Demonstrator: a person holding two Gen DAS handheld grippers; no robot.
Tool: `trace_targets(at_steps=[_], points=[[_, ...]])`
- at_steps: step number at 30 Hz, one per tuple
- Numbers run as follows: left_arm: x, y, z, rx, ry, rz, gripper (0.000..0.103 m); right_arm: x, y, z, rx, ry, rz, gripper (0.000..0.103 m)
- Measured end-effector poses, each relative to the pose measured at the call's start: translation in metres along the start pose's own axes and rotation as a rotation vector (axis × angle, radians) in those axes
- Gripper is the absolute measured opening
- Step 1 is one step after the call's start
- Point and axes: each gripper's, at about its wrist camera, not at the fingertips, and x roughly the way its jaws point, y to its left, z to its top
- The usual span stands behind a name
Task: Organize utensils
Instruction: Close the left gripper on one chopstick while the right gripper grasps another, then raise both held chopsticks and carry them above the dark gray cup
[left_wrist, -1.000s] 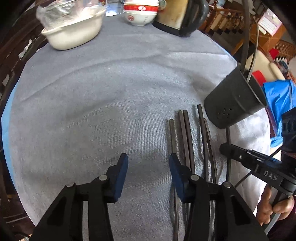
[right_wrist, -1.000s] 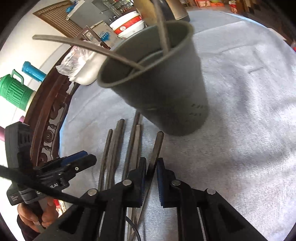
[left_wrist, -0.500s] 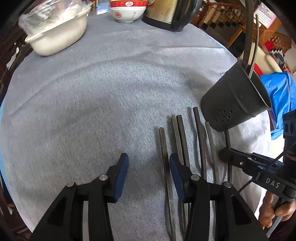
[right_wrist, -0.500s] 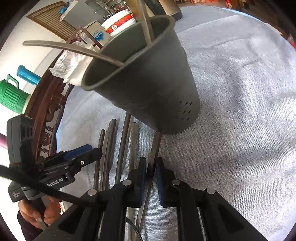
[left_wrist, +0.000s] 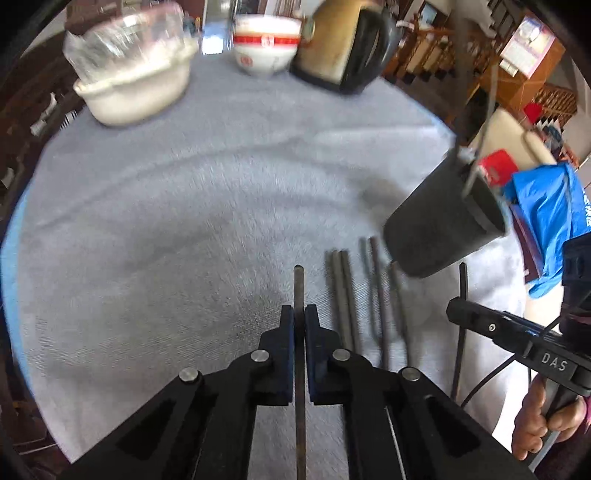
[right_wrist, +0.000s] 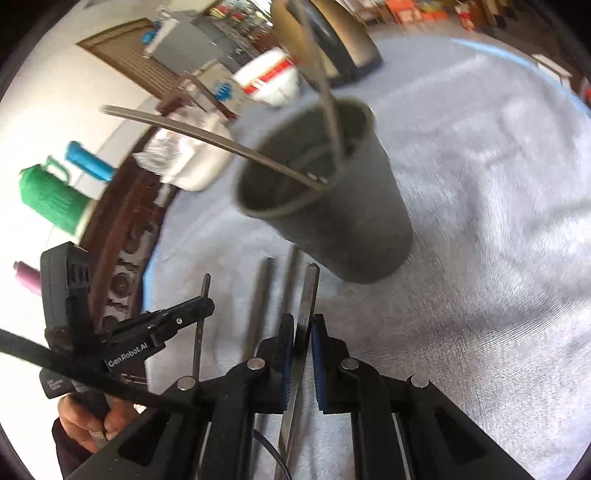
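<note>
A dark grey utensil holder (left_wrist: 443, 225) stands at the right of the grey-clothed table, two thin dark chopsticks (right_wrist: 221, 142) leaning out of its open top. Just near of it, loose dark chopsticks (left_wrist: 345, 295) lie side by side, pointing away. One chopstick (left_wrist: 299, 295) lies left of the row, another (right_wrist: 308, 295) nearest the holder.

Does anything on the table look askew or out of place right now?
Nothing spilled or damaged. The dark grey plastic utensil cup appears tilted, though fisheye distortion could explain that. Two dark chopsticks inside splay far apart. Left tongs and right tongs each grip one chopstick.
</note>
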Motion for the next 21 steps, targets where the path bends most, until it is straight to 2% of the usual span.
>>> trace_targets(at_steps=[6,14,18,21], points=[[-0.078,-0.019,-0.005,0.034,-0.163,-0.011,0.005,-0.048,0.019,-0.004,-0.093,-0.094,0.076,0.007],[-0.166,-0.047,-0.007,0.076,-0.363,-0.024,0.005,-0.129,0.046,-0.006,-0.228,-0.337,0.134,0.007],[-0.197,-0.061,-0.005,0.087,-0.462,-0.024,0.005,-0.155,0.059,-0.004,-0.264,-0.451,0.128,0.007],[-0.207,-0.068,-0.001,0.104,-0.482,-0.015,0.005,-0.16,0.065,0.004,-0.271,-0.431,0.096,0.007]])
